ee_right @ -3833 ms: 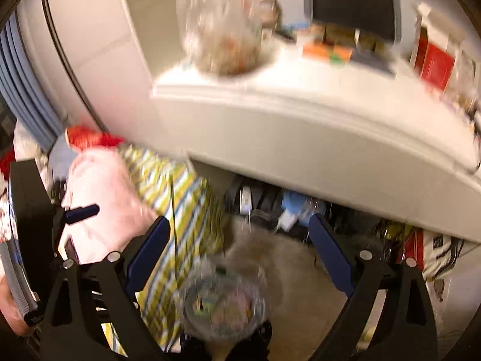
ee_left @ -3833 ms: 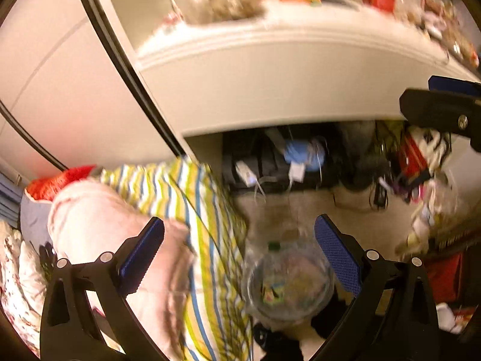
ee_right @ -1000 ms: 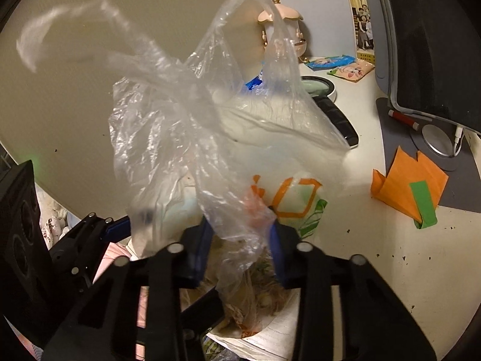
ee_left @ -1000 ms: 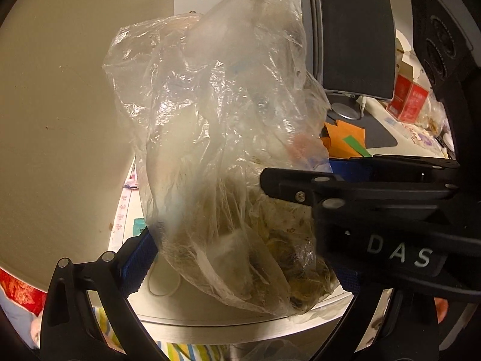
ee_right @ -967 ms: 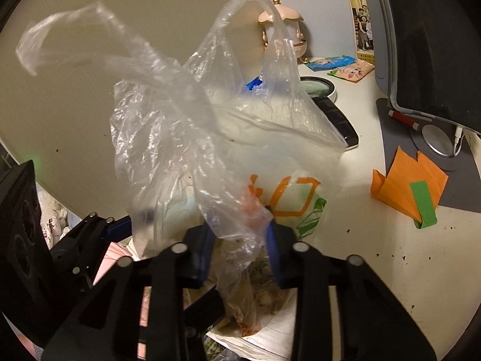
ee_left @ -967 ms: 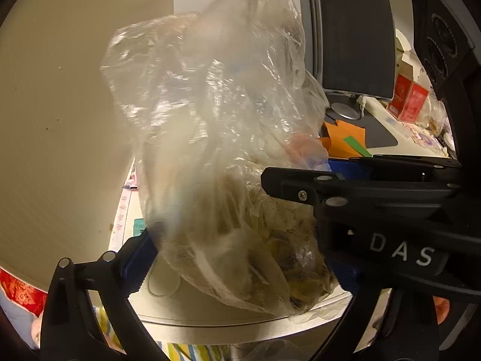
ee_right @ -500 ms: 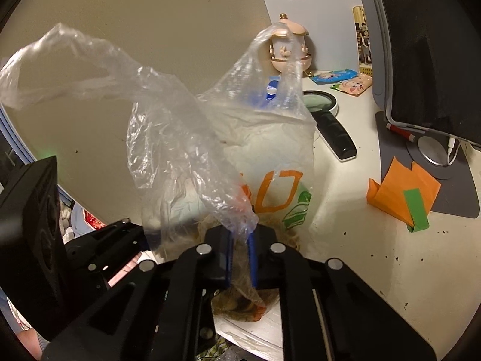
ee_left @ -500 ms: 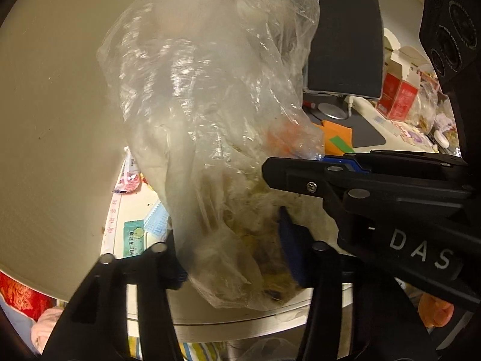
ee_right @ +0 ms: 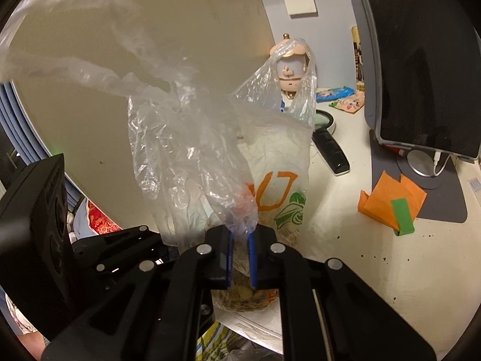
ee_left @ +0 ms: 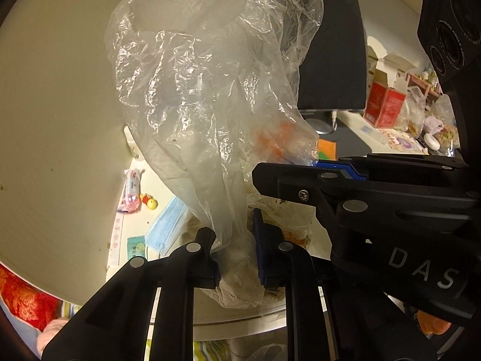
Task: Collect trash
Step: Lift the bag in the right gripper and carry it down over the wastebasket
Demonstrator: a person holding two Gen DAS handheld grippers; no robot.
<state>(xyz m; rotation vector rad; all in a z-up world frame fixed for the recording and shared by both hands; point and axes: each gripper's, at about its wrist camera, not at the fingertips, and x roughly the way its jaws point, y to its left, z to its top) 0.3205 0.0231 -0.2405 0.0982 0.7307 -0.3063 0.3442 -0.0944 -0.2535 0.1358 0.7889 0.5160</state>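
Observation:
A clear plastic trash bag [ee_left: 210, 105] with an orange and green print [ee_right: 279, 189] stands on the white desk [ee_right: 375, 255] near its front edge, with brownish scraps in its bottom. My left gripper [ee_left: 236, 255] is shut on a fold of the bag's near side. My right gripper [ee_right: 239, 249] is shut on another fold of the bag's plastic. In the left wrist view the right gripper [ee_left: 336, 165] crosses from the right, just above and beside the left one. The bag's loose handles [ee_right: 294, 69] stick up.
On the desk lie a blue face mask [ee_left: 168, 222], a pink wrapper [ee_left: 132, 189], a black remote [ee_right: 330, 150], a magnifier [ee_right: 324, 120], an orange folded paper with green tape [ee_right: 390, 201], a monitor on its stand [ee_right: 421, 75] and a red box [ee_left: 384, 105]. A beige wall stands at the left.
Both grippers came up from the floor to the desk. In the last second first my right, then my left gripper closed on the bag's plastic, which is now pinched and pulled together.

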